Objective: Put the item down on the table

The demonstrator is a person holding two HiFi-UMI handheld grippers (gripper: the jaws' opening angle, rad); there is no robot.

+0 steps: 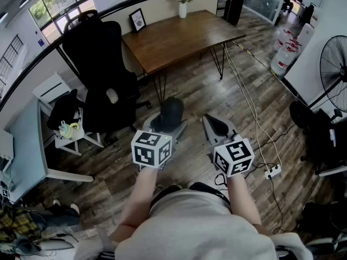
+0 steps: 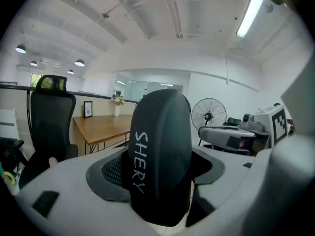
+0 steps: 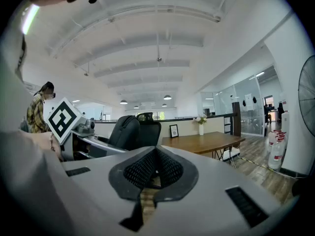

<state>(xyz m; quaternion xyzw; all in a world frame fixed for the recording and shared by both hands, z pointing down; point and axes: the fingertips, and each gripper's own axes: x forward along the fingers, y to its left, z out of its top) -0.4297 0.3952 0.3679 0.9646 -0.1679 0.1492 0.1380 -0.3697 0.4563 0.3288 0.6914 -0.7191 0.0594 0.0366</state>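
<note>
My left gripper [image 1: 169, 124] is shut on a black rounded item [image 1: 172, 110] and holds it in the air over the wood floor. In the left gripper view the item [image 2: 160, 151] stands upright between the wide-set jaws, with white lettering on its side. My right gripper [image 1: 216, 126] hangs just to the right, shut, with nothing between its jaws [image 3: 147, 181]. The brown wooden table [image 1: 179, 34] stands ahead across the floor, well beyond both grippers; it also shows in the left gripper view [image 2: 101, 127] and the right gripper view [image 3: 206, 140].
A black office chair [image 1: 100, 75] stands left of the table. A picture frame [image 1: 137, 19] and a flower vase [image 1: 182, 4] sit on the table's far side. A cable and power strip [image 1: 271, 172] lie on the floor at right, near a fan [image 1: 333, 64] and water bottles [image 1: 284, 50].
</note>
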